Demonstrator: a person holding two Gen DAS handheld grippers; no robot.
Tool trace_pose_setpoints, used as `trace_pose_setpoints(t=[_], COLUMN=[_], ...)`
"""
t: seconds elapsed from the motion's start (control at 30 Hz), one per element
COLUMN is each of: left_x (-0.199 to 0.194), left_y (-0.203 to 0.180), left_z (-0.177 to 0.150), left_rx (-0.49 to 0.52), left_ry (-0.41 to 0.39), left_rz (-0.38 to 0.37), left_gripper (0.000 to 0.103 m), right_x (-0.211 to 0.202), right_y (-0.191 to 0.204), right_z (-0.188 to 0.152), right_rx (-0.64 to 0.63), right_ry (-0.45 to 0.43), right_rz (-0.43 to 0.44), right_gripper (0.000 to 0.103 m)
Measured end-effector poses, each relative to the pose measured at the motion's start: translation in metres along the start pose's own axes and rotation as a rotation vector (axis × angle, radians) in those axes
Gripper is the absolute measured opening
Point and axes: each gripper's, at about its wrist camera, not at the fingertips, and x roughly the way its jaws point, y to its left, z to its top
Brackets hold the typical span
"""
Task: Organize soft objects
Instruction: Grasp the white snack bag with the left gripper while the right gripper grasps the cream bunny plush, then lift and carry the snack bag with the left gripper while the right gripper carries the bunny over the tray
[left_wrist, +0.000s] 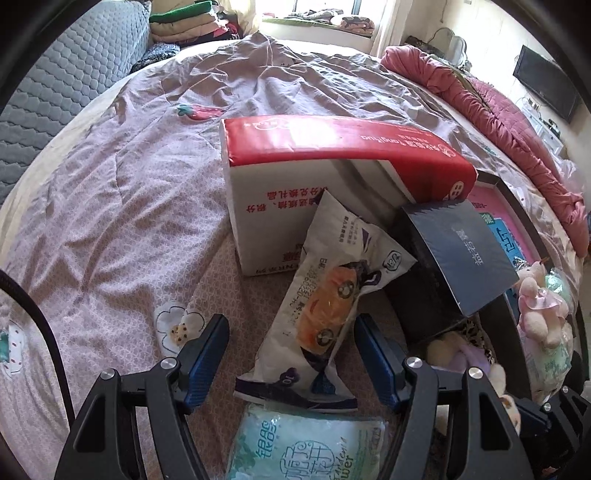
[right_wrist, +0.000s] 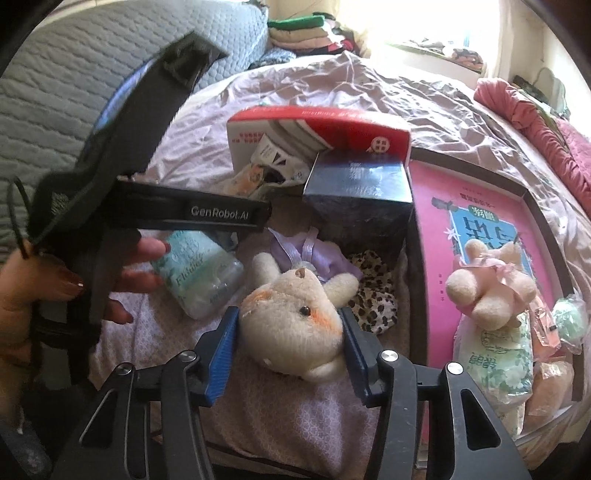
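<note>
Squeezing the fuzzy cream plush bunny on the quilted bedspread, your right gripper clamps its head while your left gripper gapes around a crinkly wipes packet.

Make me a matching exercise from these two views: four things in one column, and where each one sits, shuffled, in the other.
Things:
1. cream plush bear in the purple dress
2. pink-bowed plush bear
3. pack with the orange car picture
4. red-topped tissue box

Places:
A. leaning against the tissue box, ahead of the left gripper
B. inside the pink-lined tray
C. head between the right gripper's pads
D. standing on the bedspread, behind the dark blue box

Pairs: 1-C, 2-B, 3-A, 4-D
</note>
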Motion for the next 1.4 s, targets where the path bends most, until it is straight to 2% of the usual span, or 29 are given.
trace_pose_setpoints(t=[0.07, 0.1, 0.2, 0.43, 0.7, 1.03, 1.4], left_x=[0.002, 0.003, 0.005, 0.003, -0.016, -0.057, -0.095], left_y=[0.001, 0.001, 0.0, 0.003, -0.005, -0.018, -0.01], left_z=[0.001, 0.001, 0.002, 0.0, -0.001, -0.015, -0.023], left_rx=[-0.009, -0.005, -0.005, -0.023, 0.006, 0.044, -0.004], left_ry=[0.002, 0.002, -0.003, -0.02, -0.066, -0.128, -0.183], left_rz=[-0.014, -0.023, -0.045, -0.139, -0.125, -0.065, -0.052], left_gripper=[0.069, 0.066, 0.049, 0.037, 0.036, 0.034, 0.034], right_x=[-0.003, -0.005, -0.009, -0.013, -0.023, -0.033, -0.052], right_y=[-0.002, -0.003, -0.005, -0.005, -0.005, -0.006, -0.01], right_z=[0.001, 0.001, 0.002, 0.0, -0.002, -0.005, -0.01], right_rx=[0.01, 0.015, 0.022, 0.021, 0.023, 0.042, 0.049], right_ry=[-0.015, -0.024, -0.043, -0.057, -0.095, -0.116, -0.155], right_rz=[0.004, 0.006, 0.014, 0.02, 0.031, 0.044, 0.059], right_gripper=[0.054, 0.054, 0.054, 0.054, 0.054, 0.054, 0.054])
